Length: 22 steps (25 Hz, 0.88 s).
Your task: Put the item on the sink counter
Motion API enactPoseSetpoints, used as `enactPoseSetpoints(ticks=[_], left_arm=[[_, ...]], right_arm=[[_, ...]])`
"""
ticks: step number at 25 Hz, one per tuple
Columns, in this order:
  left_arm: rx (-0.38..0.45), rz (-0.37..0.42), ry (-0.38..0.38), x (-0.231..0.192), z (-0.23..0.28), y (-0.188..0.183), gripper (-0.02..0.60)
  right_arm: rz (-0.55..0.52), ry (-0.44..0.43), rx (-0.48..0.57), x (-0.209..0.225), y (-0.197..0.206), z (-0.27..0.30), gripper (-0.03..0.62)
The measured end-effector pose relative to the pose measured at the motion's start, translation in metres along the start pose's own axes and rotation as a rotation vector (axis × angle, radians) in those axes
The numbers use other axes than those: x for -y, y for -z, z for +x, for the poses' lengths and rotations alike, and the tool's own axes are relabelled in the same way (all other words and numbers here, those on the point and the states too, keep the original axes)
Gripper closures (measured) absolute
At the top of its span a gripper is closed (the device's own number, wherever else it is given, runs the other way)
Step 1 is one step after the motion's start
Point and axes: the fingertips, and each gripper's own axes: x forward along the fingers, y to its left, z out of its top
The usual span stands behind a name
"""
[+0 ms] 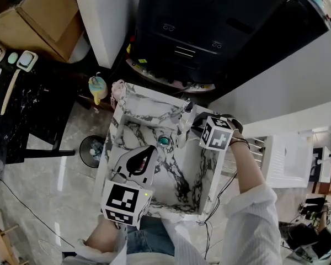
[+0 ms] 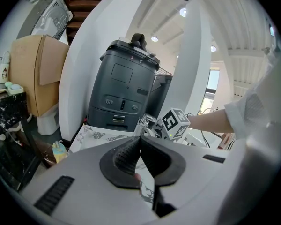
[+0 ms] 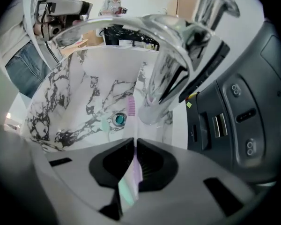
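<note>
A toothbrush with a pink head [image 3: 131,106] and a pink-and-mint handle [image 3: 132,175] is clamped in my right gripper [image 3: 134,144], which is shut on it. The brush head hangs over the marble sink basin [image 3: 79,97], just in front of the chrome faucet [image 3: 178,41] and above the drain [image 3: 119,120]. In the head view the right gripper [image 1: 183,130] sits beside the faucet [image 1: 187,108] at the basin's back right. My left gripper [image 1: 152,149] hovers over the basin's front left, jaws shut [image 2: 139,138] with nothing seen between them. The marble sink counter rim [image 1: 146,95] frames the basin.
A dark grey appliance [image 1: 198,32] stands right behind the sink. A cardboard box [image 1: 38,15] and a black marbled table [image 1: 16,109] lie to the left. A yellow toy [image 1: 97,87] and a small bin [image 1: 91,149] sit on the floor. A white rack [image 1: 287,159] stands at right.
</note>
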Motion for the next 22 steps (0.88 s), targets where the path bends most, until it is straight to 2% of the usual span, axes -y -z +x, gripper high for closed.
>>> enactPoseSetpoints(ticks=[9, 22], left_arm=[[0.034, 0.018, 0.026, 0.012, -0.006, -0.013, 0.566], [0.084, 0.046, 0.056, 0.037, -0.047, -0.013, 0.566]], right_arm=[[-0.084, 0.045, -0.011, -0.013, -0.012, -0.031, 0.565], [-0.014, 0.087, 0.075, -0.083, -0.042, -0.058, 0.565]])
